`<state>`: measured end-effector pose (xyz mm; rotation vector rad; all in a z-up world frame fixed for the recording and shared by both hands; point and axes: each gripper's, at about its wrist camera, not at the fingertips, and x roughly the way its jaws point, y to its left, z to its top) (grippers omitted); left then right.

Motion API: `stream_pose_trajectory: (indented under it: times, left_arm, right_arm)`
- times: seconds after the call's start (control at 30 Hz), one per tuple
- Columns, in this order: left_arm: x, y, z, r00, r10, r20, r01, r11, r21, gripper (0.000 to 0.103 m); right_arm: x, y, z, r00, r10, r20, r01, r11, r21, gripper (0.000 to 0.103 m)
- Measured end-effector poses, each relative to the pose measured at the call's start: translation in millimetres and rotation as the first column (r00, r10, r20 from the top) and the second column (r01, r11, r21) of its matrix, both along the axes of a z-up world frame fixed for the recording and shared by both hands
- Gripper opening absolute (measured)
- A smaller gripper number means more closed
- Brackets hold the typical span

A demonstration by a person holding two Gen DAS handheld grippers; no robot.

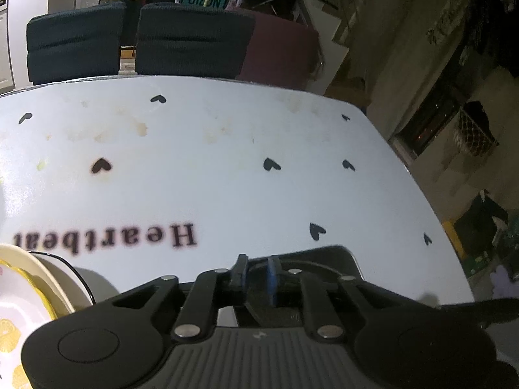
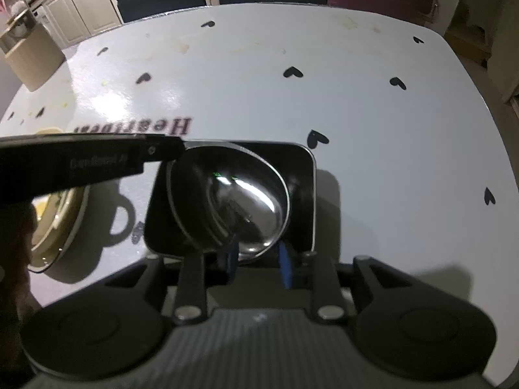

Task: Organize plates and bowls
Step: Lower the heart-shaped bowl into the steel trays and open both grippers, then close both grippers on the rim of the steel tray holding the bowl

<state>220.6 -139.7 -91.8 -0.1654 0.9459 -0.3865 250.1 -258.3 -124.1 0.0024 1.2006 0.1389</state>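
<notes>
My right gripper (image 2: 258, 254) is shut on the near rim of a shiny round metal bowl (image 2: 233, 194), holding it tilted over a black rectangular plate (image 2: 301, 168) on the white table. My left gripper (image 1: 258, 277) has its jaws close together over the near edge of that black plate (image 1: 337, 259); whether it grips the plate is unclear. A stack of round plates, cream with a yellow pattern (image 1: 19, 291), sits at the lower left of the left wrist view. It also shows in the right wrist view (image 2: 58, 223), partly hidden by the left gripper's body (image 2: 81, 159).
The white tablecloth (image 1: 227, 178) has black hearts and the word "Heartbeat". Dark blue chairs (image 1: 191, 39) and a maroon chair (image 1: 282, 52) stand at the far edge. A cardboard box (image 2: 30, 55) sits beyond the table's left side. The table's right edge (image 1: 431, 201) drops to a cluttered floor.
</notes>
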Motion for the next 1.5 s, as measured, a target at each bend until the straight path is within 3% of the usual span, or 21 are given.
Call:
stream_pose_trajectory:
  times: [0.17,0.3,0.47,0.6,0.8,0.97,1.33,1.5]
  left_arm:
    - [0.8,7.6,4.7,1.0,0.015,-0.002,-0.015,1.0,-0.017,0.024]
    - [-2.3,14.3,6.1,1.0,0.002,0.0,-0.002,1.0,-0.002,0.036]
    - [-9.8,18.2,2.1,0.998,-0.052,-0.017,0.053,0.997,0.064,0.036]
    - [-17.6,18.5,-4.0,0.993,-0.108,-0.038,0.111,0.988,0.104,0.036]
    - [-23.3,14.9,-14.2,0.986,-0.16,-0.053,0.166,0.973,0.159,0.036]
    - [-21.8,10.3,-19.8,0.981,-0.182,-0.061,0.19,0.968,0.164,0.037]
    - [-10.1,7.7,-25.8,0.99,-0.117,-0.076,0.128,0.98,0.155,0.037]
    - [-9.6,9.0,-25.6,0.992,-0.104,-0.073,0.114,0.982,0.149,0.037]
  right_arm:
    - [-2.7,-2.5,8.5,1.0,0.009,0.015,-0.009,1.0,0.004,0.036]
    - [-1.4,-12.9,20.2,0.997,-0.034,0.069,0.032,0.999,0.021,0.042]
    - [6.1,-29.9,26.1,0.979,-0.148,0.143,0.145,0.989,0.028,0.046]
    - [21.6,-40.1,13.4,0.971,-0.208,0.12,0.209,0.978,0.002,0.046]
    - [37.8,-34.9,-0.7,0.972,-0.213,0.096,0.21,0.977,0.042,0.046]
    - [47.7,-22.8,-5.3,0.973,-0.205,0.104,0.206,0.978,-0.005,0.047]
    - [45.2,-28.1,-8.8,0.98,-0.178,0.087,0.179,0.984,-0.006,0.051]
    - [44.7,-34.0,-6.3,0.966,-0.22,0.134,0.22,0.975,0.016,0.051]
